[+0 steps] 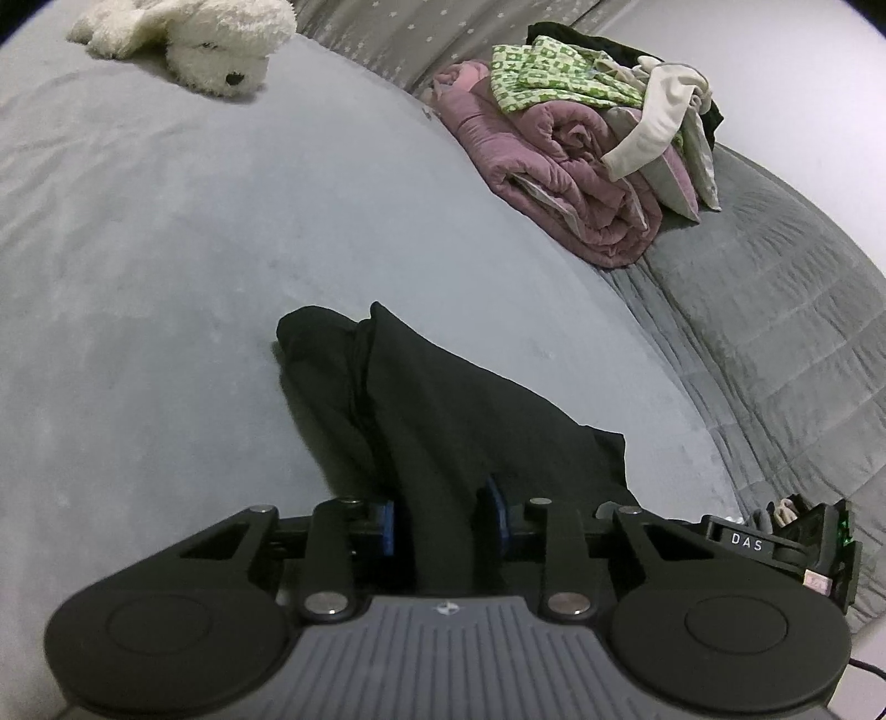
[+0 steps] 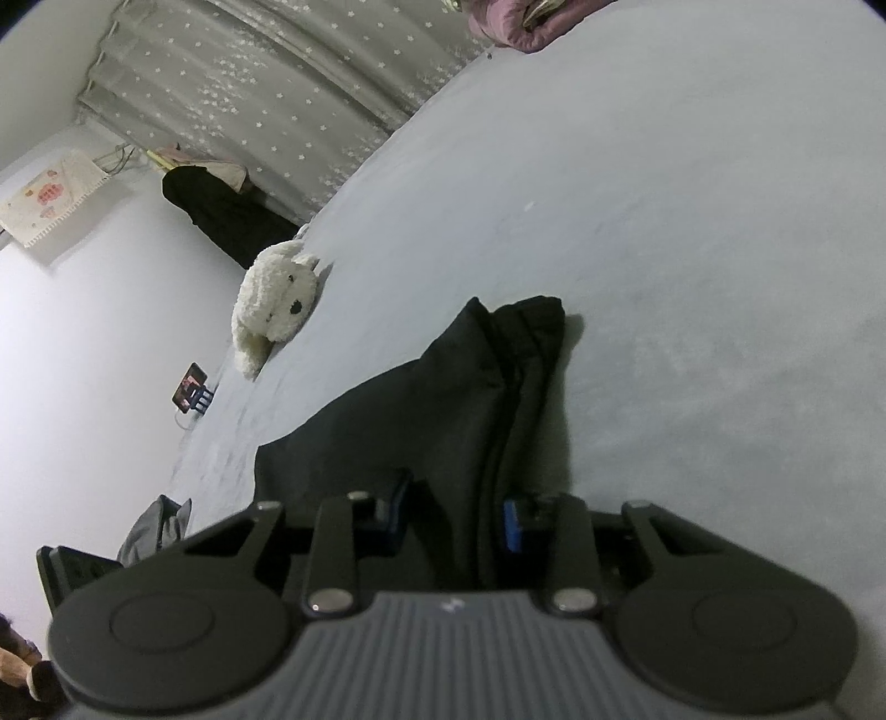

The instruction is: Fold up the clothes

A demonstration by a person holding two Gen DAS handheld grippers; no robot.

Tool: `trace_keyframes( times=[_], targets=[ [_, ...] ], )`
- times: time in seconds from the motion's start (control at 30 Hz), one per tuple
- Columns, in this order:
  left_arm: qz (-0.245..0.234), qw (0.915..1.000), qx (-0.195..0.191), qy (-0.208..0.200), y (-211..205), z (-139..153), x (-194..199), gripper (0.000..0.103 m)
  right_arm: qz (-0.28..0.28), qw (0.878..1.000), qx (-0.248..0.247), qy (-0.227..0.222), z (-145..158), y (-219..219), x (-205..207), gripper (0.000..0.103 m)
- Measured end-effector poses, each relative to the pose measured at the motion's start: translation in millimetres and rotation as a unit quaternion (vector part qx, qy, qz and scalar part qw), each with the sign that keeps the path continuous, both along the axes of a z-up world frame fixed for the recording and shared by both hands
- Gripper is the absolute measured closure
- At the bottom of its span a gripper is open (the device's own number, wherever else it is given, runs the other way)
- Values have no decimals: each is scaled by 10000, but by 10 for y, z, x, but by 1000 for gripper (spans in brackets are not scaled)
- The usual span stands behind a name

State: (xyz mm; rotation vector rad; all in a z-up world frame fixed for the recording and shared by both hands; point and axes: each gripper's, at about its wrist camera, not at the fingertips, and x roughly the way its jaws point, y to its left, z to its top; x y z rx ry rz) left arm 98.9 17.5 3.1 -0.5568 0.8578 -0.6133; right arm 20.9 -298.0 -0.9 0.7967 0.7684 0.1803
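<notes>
A black garment (image 1: 398, 399) lies bunched in a long fold on the grey bed sheet (image 1: 166, 249), its far end a little way ahead of me. My left gripper (image 1: 443, 520) is shut on its near end, and dark cloth fills the gap between the blue pads (image 1: 387, 526). In the right wrist view the same black garment (image 2: 443, 399) runs away from my right gripper (image 2: 454, 520), which is also shut on it, with a thick fold pinched between its blue pads (image 2: 512, 526). Part of the right gripper's body (image 1: 775, 545) shows at the left view's right edge.
A white plush dog (image 1: 221, 50) lies at the far side of the bed. A rolled pink quilt (image 1: 570, 183) with a heap of clothes (image 1: 581, 77) on it sits at the back right, beside a grey quilted blanket (image 1: 775, 310). A phone on a stand (image 2: 191, 387) is near the wall.
</notes>
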Motion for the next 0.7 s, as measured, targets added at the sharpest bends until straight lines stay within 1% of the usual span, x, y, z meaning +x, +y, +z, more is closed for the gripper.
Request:
trace_keyframes(
  times=[0.03, 0.1, 0.17, 0.23, 0.3, 0.33, 0.37, 0.47, 0.53, 0.63, 0.7],
  targets=[
    [3, 10000, -43, 43, 7, -13, 9, 74, -1, 10000, 10, -1, -2, 0, -2, 74],
    [-17, 9998, -166, 129, 22, -48, 32, 70, 2, 10000, 30, -3, -8, -5, -2, 74],
    [-68, 9994, -290, 193, 28, -71, 56, 60, 1, 10000, 53, -9, -12, -8, 4, 73],
    [-100, 9993, -315, 197, 16, -65, 64, 58, 0, 10000, 45, -20, -16, -3, 5, 73],
    [-133, 9996, -201, 142, -11, -44, 54, 60, 3, 10000, 1, -32, -14, 10, 6, 74],
    [-141, 9998, -119, 92, -26, -32, 44, 61, 15, 10000, -66, -40, -5, 24, 5, 75],
    [-131, 9999, -5, 28, -44, -20, 30, 68, 31, 9999, -135, -48, 5, 39, 4, 78],
    [-120, 9995, 278, -107, -82, 11, 8, 78, 39, 9998, -213, -47, 17, 53, 2, 81],
    [-111, 9989, 410, -175, -104, 36, -5, 83, 36, 9996, -266, -51, 26, 63, 1, 82],
    [-92, 9977, 575, -342, -138, 86, -36, 88, 72, 9987, -483, -117, 64, 110, -11, 85],
    [-76, 9970, 633, -431, -147, 123, -53, 90, 90, 9978, -637, -162, 95, 139, -21, 86]
  ],
)
